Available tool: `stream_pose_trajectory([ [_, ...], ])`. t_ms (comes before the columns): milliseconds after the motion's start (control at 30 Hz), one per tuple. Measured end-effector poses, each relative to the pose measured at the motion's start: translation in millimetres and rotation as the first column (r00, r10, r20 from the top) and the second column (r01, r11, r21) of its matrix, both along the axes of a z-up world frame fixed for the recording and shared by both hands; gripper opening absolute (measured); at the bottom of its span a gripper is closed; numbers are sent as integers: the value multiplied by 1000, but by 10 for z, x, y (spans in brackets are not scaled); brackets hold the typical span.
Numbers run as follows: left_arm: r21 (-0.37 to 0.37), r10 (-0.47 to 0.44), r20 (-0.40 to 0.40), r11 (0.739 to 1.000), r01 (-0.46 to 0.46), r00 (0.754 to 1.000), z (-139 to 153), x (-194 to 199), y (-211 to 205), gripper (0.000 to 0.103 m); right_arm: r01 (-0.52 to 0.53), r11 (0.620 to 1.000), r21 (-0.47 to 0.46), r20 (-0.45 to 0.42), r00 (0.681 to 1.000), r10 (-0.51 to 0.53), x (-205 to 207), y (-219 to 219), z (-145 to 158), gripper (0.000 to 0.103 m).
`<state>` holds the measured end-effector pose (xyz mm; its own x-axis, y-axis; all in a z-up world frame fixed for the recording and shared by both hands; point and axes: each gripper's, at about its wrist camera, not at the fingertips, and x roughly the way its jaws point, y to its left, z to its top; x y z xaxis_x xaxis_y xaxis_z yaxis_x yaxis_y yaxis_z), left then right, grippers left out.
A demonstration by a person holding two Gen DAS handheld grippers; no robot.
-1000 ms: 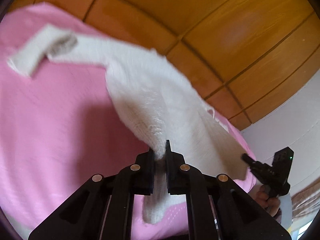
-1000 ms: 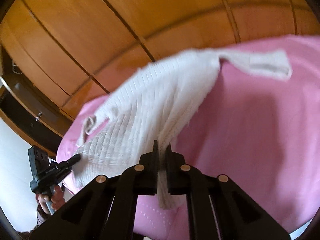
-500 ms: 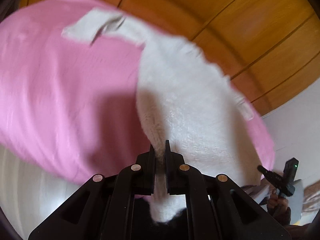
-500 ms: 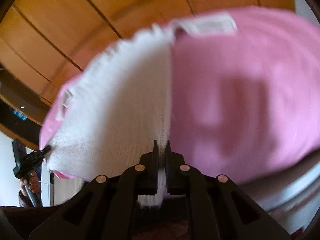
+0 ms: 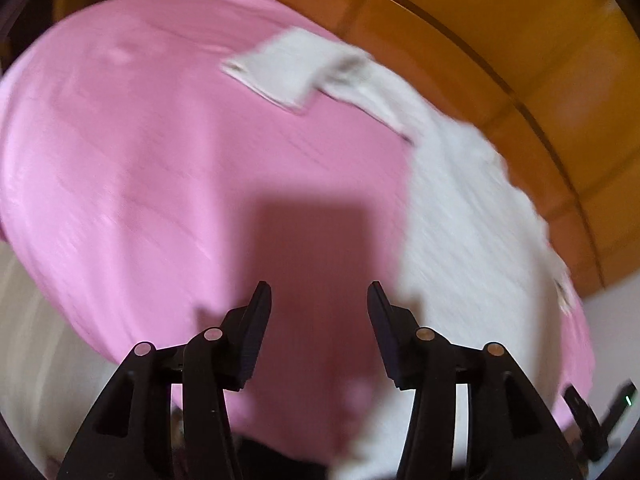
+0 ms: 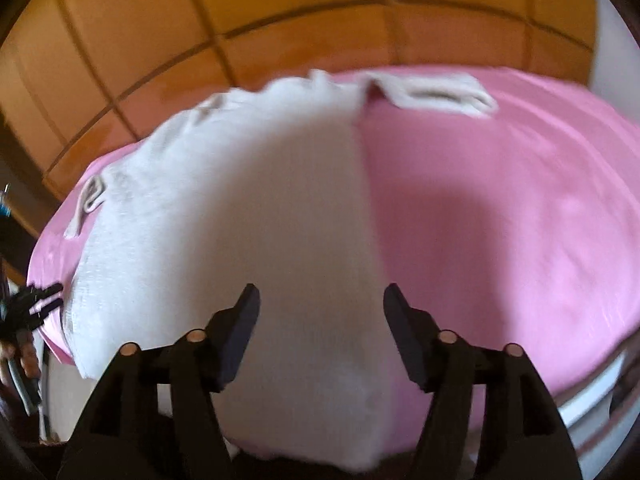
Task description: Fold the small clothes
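A white knit sweater [image 5: 460, 216] lies spread on a pink sheet [image 5: 160, 152], its sleeve stretched out to the far side. In the right wrist view the sweater [image 6: 260, 220] fills the left half, its hem hanging over the near edge. My left gripper [image 5: 319, 300] is open and empty above the pink sheet, just left of the sweater. My right gripper [image 6: 320, 304] is open and empty above the sweater's near right edge. Both views are blurred by motion.
The pink sheet [image 6: 500, 208] covers a raised surface. Orange wooden panels [image 5: 500, 20] stand behind it. The other gripper shows at the far right edge [image 5: 588, 424] of the left wrist view and at the far left edge [image 6: 36, 300] of the right wrist view.
Both grippers were shut on the sweater's hem and held it up. They lowered it onto the sheet, opened and let go. The sweater now lies flat.
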<state>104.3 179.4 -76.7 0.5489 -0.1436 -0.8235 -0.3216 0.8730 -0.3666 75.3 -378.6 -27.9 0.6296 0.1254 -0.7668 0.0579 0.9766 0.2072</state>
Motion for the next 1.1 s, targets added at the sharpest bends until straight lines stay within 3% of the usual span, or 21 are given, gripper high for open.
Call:
stream_pose_trajectory([
  [200, 75, 127, 31, 989, -129, 991, 62, 267, 456, 50, -134, 991, 5, 12, 991, 134, 390, 718, -156, 68],
  [267, 17, 126, 22, 992, -127, 992, 49, 367, 592, 72, -151, 988, 33, 8, 989, 151, 491, 837, -209, 68],
  [300, -54, 155, 34, 987, -153, 987, 39, 412, 699, 72, -160, 986, 40, 8, 987, 160, 551, 920, -234, 68],
  [400, -173, 193, 44, 968, -183, 980, -1, 605, 895, 72, -176, 983, 51, -3, 984, 176, 628, 1043, -296, 69],
  [500, -288, 247, 32, 930, -228, 968, -106, 820, 1073, 72, -173, 984, 41, -21, 985, 174, 675, 1115, -373, 72],
  [600, -303, 287, 26, 915, -266, 958, -198, 1065, 1180, 72, -170, 985, 32, -21, 985, 171, 680, 1135, -416, 74],
  [633, -289, 290, 39, 919, -267, 956, -185, 1131, 1179, 59, -170, 985, 30, -21, 985, 171, 695, 1154, -421, 76],
  [667, -263, 281, 49, 929, -259, 958, -163, 1197, 1170, 23, -170, 985, 27, -21, 985, 171, 694, 1157, -425, 77],
  [700, -224, 243, 38, 947, -229, 969, -141, 1313, 1170, 5, -168, 985, 25, -21, 985, 169, 700, 1169, -430, 77],
  [767, -142, 243, 43, 962, -235, 969, -60, 1393, 1226, 5, -167, 986, 18, -19, 986, 167, 698, 1184, -439, 78],
  [833, 7, 195, 73, 981, -196, 978, 145, 1421, 1310, 5, -175, 985, 2, -18, 984, 175, 697, 1195, -444, 78],
  [900, 165, 166, 100, 970, -181, 981, 390, 1370, 1454, 5, -178, 984, 4, -14, 984, 178, 698, 1186, -451, 78],
  [967, 286, 160, 124, 939, -190, 979, 606, 1277, 1645, 5, -175, 984, 13, -11, 984, 175, 700, 1169, -464, 79],
  [1033, 430, 184, 146, 873, -230, 972, 863, 1094, 1909, 4, -171, 985, 18, -9, 985, 171, 713, 1163, -469, 80],
  [1100, 516, 225, 148, 813, -269, 963, 980, 900, 2169, 4, -169, 985, 21, -7, 986, 169, 716, 1166, -474, 81],
])
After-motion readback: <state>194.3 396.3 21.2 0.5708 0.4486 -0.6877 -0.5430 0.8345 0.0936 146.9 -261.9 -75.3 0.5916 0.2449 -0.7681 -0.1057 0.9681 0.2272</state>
